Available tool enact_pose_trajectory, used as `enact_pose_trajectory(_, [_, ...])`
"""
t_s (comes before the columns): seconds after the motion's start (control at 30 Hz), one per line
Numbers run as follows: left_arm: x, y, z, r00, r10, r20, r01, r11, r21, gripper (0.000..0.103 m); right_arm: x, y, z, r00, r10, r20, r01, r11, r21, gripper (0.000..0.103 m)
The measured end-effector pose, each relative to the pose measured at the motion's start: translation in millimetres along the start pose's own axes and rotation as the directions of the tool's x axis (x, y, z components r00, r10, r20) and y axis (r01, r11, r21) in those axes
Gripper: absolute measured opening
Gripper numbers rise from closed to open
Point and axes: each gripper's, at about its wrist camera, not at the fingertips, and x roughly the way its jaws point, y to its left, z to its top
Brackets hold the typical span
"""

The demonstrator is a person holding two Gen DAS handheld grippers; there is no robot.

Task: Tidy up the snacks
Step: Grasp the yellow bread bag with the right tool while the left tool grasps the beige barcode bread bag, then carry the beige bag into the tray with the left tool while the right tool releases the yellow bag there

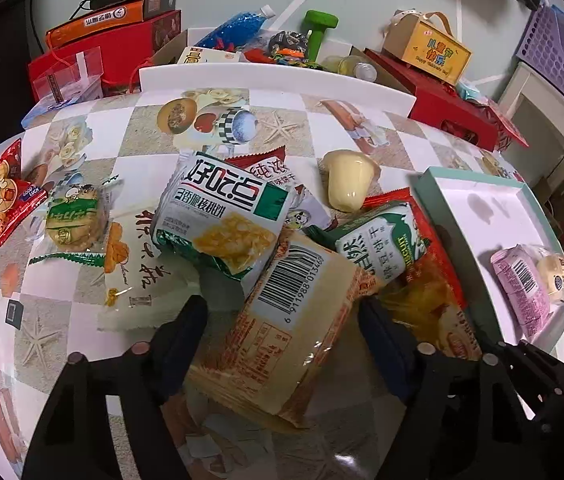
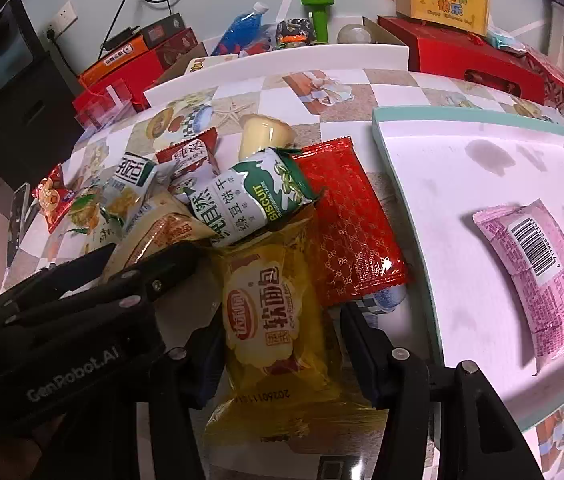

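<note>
Two claws work one heap of snack packets on the worktop (image 1: 130, 136), beside a teal-rimmed tray (image 2: 402, 184) that already holds a pink packet (image 2: 538, 276). The right claw (image 2: 282, 344) straddles a yellow bread packet (image 2: 274, 312); its fingers appear to press the wrapper's sides, so it pinches that packet. The left claw (image 1: 282, 320) stands part-spread around a tan barcode packet (image 1: 298, 320), and whether its pads bear on the wrapper cannot be told. Risks, as judged: a green biscuit packet (image 2: 250, 204) lies on the far end of the yellow one, and a red foil packet (image 2: 354, 232) lies just beside it, so a lift may drag or tip either. The barcode packet carries a green-and-white walnut-cake packet (image 1: 226, 216) on its far end, which may slide off. The claws sit close together and may collide. Slick film may slip from the pads.
</note>
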Motion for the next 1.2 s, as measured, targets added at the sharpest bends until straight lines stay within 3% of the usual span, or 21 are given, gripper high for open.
enact_pose_trajectory(0.1, [3,4,-2,1.0,-0.002,-0.021,0.002,1.0,-0.02,0.056,-1,-2,0,1.0,0.005,0.001,-0.005,1.0,0.009,0.058])
enact_pose_trajectory(0.27, [3,4,-5,1.0,0.002,-0.027,-0.003,0.999,-0.033,0.049,-2,-5,-1,1.0,0.014,0.006,-0.014,1.0,0.016,0.057])
enact_pose_trajectory(0.43, [0,3,-6,1.0,0.0,-0.023,-0.001,1.0,-0.031,0.048,-6,-6,-2,0.999,0.031,0.015,-0.032,0.999,0.017,0.048])
enact_pose_trajectory(0.6, [-4,1,-6,1.0,-0.002,-0.016,0.001,1.0,-0.028,0.044,-10,-8,-1,0.998,0.052,0.025,-0.053,0.998,0.025,0.045])
enact_pose_trajectory(1.0, [-28,-12,-1,0.998,-0.038,0.039,0.038,0.999,0.003,0.041,-48,-11,7,0.986,0.09,0.137,-0.097,0.994,0.042,0.045])
enact_pose_trajectory(1.2, [-40,-15,3,0.996,-0.048,0.078,0.048,0.999,0.005,0.041,-54,-13,9,0.984,0.089,0.152,-0.097,0.994,0.05,0.045])
